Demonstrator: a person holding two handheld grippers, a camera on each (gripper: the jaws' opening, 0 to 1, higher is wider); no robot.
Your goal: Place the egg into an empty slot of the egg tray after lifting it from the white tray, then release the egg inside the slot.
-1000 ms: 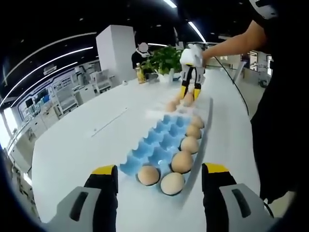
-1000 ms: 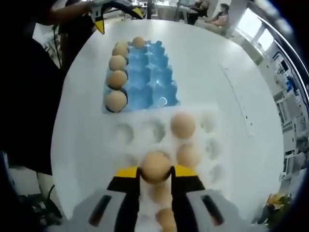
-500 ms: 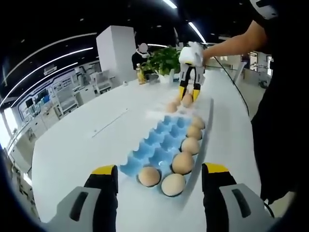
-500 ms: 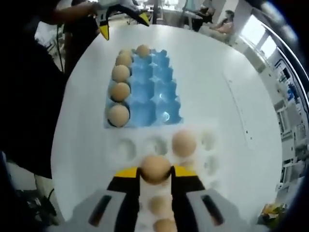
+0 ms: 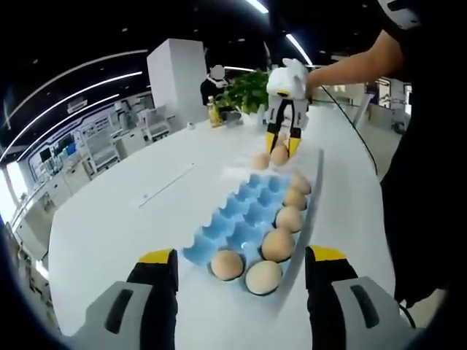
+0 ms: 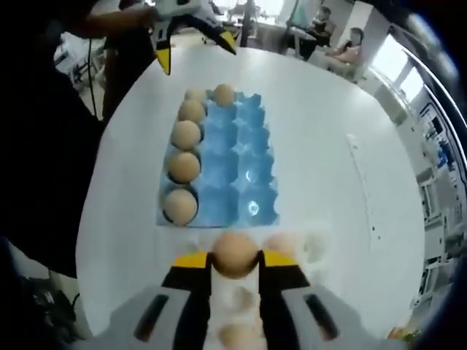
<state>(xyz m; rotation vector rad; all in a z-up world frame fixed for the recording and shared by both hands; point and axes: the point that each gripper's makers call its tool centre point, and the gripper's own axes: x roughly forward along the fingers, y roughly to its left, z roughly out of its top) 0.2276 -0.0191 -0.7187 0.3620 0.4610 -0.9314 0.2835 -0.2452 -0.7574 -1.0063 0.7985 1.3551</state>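
Egg gripped above the white tray, short of the blue tray.

In the right gripper view the right gripper clamps the egg at lower centre, over the white tray; the blue tray sits mid-frame with five eggs along its left and top. In the left gripper view the left gripper hangs spread, holding nothing, on the table.
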